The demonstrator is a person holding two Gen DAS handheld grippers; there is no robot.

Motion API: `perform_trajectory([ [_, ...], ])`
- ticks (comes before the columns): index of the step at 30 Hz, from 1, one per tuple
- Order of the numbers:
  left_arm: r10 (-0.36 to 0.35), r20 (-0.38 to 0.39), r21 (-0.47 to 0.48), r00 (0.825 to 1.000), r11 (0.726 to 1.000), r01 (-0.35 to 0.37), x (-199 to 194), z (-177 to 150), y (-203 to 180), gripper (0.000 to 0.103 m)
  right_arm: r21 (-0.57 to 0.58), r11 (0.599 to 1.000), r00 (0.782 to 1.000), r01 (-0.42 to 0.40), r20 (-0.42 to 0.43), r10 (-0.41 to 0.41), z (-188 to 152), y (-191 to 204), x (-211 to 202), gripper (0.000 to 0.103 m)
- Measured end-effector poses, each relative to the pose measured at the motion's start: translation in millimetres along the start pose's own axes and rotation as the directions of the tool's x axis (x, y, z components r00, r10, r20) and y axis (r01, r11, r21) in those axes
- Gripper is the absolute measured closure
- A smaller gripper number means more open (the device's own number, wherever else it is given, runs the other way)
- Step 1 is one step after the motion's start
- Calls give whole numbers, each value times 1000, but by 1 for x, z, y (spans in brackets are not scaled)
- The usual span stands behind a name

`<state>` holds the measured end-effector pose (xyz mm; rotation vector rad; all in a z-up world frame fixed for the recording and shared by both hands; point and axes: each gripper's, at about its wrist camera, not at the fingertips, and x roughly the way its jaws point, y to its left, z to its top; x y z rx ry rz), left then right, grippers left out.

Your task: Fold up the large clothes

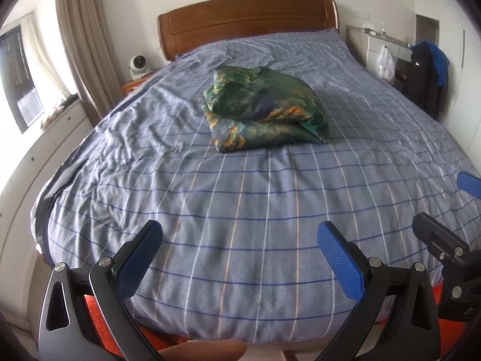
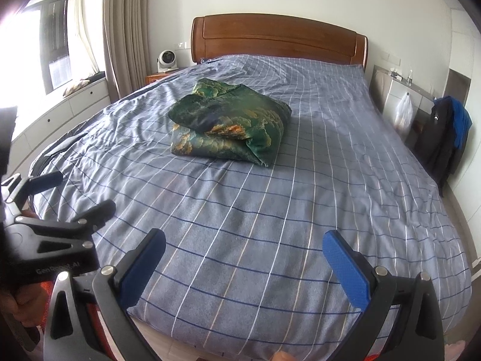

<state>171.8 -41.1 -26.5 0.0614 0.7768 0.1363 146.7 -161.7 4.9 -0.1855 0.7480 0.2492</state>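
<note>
While both grippers hang over the foot of the bed, I log what each wrist camera gives me. My left gripper has its blue-padded fingers spread wide apart, with nothing between them but the bedcover below. My right gripper reads the same: fingers well apart, clamped on nothing. From the left view, part of the right gripper shows at 3 to 4 o'clock; from the right view, the left gripper's black body sits at 8 to 9 o'clock, so the two tools are side by side and near each other, not touching as far as I can tell. The task garment, a green cloth with orange and yellow cloud-like print, lies as a bundled, roughly folded stack on the middle of the bed, at 12 o'clock from the left gripper and about 11 o'clock from the right, well apart from both. Its upper layer lies askew over the lower one. The cover is grey-blue with a white and dark-blue grid, lightly wrinkled toward 10 o'clock. A wooden headboard stands beyond the garment. A small white fan sits on the nightstand at 11 o'clock, beside beige curtains. A dark jacket with a blue piece hangs at 2 o'clock, near a white plastic bag.
</note>
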Motion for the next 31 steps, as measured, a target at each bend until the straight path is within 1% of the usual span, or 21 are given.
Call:
perform_trajectory([
  [11, 0, 0, 3, 1000, 1000, 0, 0, 0, -1, 0, -9, 1000, 1000, -3, 17, 3, 4, 4, -1, 0],
  [16, -1, -7, 4, 1000, 1000, 1, 1, -1, -2, 0, -14, 1000, 1000, -13, 13, 13, 3, 8, -1, 0],
  [23, -4, -21, 7, 1000, 1000, 4, 3, -5, -1, 0, -10, 1000, 1000, -5, 6, 5, 1, 6, 0, 0],
  [27, 1, 4, -16, 1000, 1000, -1, 2, -6, 1, 0, -11, 1000, 1000, 3, 3, -3, 0, 7, 0, 0],
  [31, 18, 21, 21, 1000, 1000, -18, 1, -6, -6, 0, -12, 1000, 1000, 0, 0, 0, -1, 7, 1, 0],
])
